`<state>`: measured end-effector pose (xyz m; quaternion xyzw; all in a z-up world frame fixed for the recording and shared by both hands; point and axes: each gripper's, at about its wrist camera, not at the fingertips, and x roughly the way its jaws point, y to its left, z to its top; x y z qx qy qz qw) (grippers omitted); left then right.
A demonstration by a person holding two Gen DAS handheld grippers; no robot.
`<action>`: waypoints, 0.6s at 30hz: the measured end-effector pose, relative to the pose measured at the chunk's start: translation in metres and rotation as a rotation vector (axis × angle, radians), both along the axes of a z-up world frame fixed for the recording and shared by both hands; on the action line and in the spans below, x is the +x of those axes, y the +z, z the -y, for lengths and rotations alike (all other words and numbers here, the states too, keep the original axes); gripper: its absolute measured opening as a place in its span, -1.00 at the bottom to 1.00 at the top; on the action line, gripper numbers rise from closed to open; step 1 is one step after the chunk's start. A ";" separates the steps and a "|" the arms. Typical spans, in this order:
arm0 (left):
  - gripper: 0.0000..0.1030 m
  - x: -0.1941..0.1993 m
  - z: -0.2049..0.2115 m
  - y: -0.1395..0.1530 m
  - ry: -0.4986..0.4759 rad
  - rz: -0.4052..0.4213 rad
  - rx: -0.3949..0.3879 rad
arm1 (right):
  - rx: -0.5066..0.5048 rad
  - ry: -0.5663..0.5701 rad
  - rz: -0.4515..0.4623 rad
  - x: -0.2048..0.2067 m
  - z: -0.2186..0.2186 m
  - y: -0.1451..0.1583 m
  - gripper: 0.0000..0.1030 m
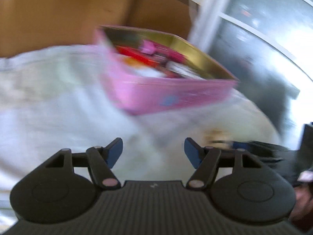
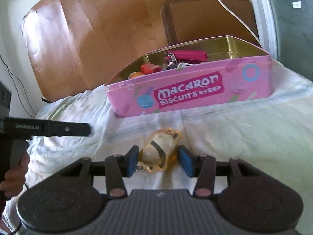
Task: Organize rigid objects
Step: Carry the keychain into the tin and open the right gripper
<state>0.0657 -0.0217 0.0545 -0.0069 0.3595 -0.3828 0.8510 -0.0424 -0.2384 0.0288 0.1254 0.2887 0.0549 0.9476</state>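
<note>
A pink "Macaron Biscuits" tin [image 2: 195, 90] stands open on a white cloth, holding a magenta zip pouch [image 2: 185, 55], a red block [image 2: 149, 68] and an orange ball [image 2: 136, 75]. My right gripper [image 2: 158, 160] has its blue pads on both sides of a cream, egg-shaped trinket in a clear yellowish wrap [image 2: 159, 152], low over the cloth in front of the tin. My left gripper [image 1: 153, 152] is open and empty, in a blurred view, in front of the tin [image 1: 166, 94]. It also shows at the left of the right wrist view [image 2: 58, 129].
The white cloth [image 2: 244, 133] covers the whole work surface. A brown wooden board [image 2: 93, 33] and a brown case [image 2: 207, 17] stand behind the tin. A white cable [image 2: 230, 11] hangs over the case. A window frame [image 2: 262, 15] is at the right.
</note>
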 end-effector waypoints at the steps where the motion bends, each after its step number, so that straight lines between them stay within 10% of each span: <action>1: 0.39 -0.003 0.013 0.001 -0.026 -0.020 -0.003 | -0.017 0.007 0.008 -0.002 0.000 0.000 -0.06; 7: 0.39 -0.006 0.068 -0.006 -0.093 -0.120 0.007 | -0.098 0.060 0.037 -0.008 -0.008 -0.004 0.01; 18: -0.07 -0.016 0.103 0.007 -0.168 0.010 0.055 | -0.087 0.013 0.161 -0.013 0.006 0.011 -0.19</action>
